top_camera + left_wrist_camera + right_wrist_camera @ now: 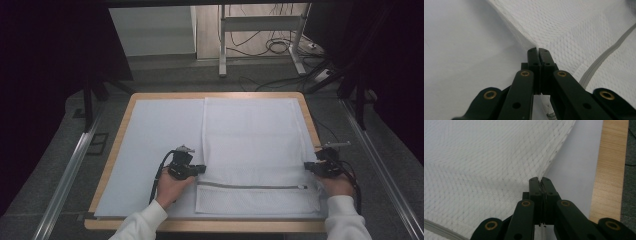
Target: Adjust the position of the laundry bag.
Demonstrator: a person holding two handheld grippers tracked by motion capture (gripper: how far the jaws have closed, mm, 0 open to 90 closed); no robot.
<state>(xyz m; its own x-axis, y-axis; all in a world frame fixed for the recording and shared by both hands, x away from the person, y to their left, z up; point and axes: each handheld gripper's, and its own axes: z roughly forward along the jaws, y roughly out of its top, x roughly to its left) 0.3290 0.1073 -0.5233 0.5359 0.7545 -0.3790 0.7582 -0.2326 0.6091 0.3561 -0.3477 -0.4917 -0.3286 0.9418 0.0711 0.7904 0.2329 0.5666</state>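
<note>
Right now both claws are clamped on the mesh bag (252, 145), one on each side edge, and that pairing is what the next move hangs on. Seen from above, the bag lies flat on the white sheet (150, 150) that covers the table (120, 125), over on the sheet's right half, with its long axis running from 6 o'clock near the person to 12 o'clock at the far end. The zipper (250, 187) crosses it near the 6 o'clock end, running 9 to 3.

The left claw (202, 169) sits at the bag's 9 o'clock edge, just above the zipper line; in the left gripper view its jaws stand pressed together with the hem (524, 40) of the bag pinched between the tips, and the cloth rises a little there. The right claw (307, 166) sits at the 3 o'clock edge, level with the left one; in the right gripper view its jaws are likewise closed on the bag's edge (549, 165), with the wooden table border (610, 170) just beyond at 3 o'clock.

So the two grip points lie straight across from each other, at right angles to the long axis. I judge the coming move to be a fold along that axis, carrying the near end toward 12 o'clock; both hands are equally placed for it, and they would need to travel together to keep the edges square
</note>
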